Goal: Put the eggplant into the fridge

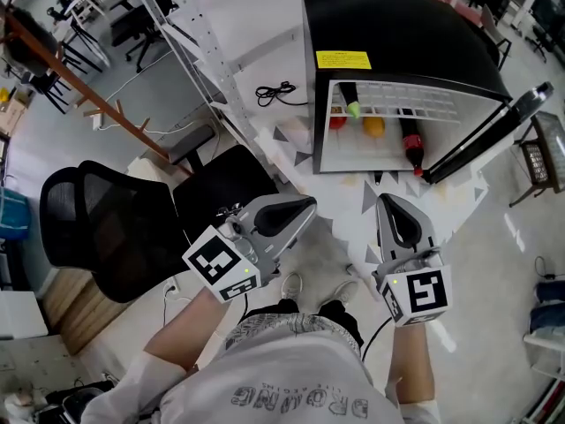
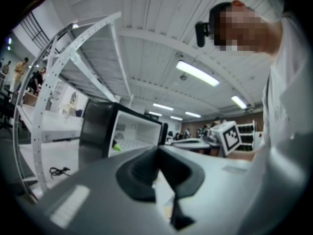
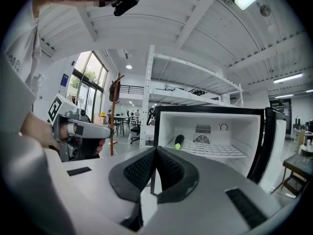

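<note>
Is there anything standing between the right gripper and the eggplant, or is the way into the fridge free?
Nothing visible stands between them. The fridge door is swung open at the right, and the eggplant lies on the wire shelf inside. There is only open air between it and the shut, empty right gripper.

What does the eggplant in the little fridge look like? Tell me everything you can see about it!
The eggplant is long and slim, with dark, smooth-looking skin and a light green end. It lies on its side on the white wire shelf inside the open fridge, toward the left wall. Its green end points out toward the open front. Only the shelf seems to touch it.
</note>
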Demonstrator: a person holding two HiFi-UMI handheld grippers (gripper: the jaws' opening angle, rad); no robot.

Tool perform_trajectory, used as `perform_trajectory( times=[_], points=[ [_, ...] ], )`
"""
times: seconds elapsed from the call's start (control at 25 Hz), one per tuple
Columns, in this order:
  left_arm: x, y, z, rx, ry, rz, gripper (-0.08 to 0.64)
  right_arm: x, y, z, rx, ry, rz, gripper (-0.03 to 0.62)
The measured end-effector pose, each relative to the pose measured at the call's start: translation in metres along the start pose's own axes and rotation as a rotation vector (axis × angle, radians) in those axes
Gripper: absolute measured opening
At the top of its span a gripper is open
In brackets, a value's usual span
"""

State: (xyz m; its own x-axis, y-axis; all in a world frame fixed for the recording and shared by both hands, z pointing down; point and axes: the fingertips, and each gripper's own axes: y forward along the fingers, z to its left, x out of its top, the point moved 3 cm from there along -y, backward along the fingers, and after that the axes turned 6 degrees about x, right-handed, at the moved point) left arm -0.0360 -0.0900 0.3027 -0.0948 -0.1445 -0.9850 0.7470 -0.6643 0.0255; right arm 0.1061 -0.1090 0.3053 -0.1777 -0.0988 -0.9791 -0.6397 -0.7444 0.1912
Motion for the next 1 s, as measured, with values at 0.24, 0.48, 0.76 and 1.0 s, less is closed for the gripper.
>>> perform_trajectory(
  times=[0.24,0.48,0.76,1.0],
  points=[
    [-0.0022,-0.0012,0.0017,-0.001,-0.003,0.001,0.006,-0.0021,-0.0002,0.0029,0.002,-0.002,0.007,0.003],
    [-0.0018,-0.001,0.0025,0.001,-0.005,0.002,0.006,-0.0014,-0.0008,0.0017,0.007,0.001,0.009,0.003],
    [-0.0027,0.002,0.0022,0.005,-0.002,0.008,0.006,0.0003,-0.0008,-0.003,0.013,0.0,0.01,0.003],
    [-0.0047,0.0035,0.0041,0.009,0.0,0.01,0.006,-0.0024,0.0015,-0.0045,0.019,0.0,0.016,0.002]
  ],
)
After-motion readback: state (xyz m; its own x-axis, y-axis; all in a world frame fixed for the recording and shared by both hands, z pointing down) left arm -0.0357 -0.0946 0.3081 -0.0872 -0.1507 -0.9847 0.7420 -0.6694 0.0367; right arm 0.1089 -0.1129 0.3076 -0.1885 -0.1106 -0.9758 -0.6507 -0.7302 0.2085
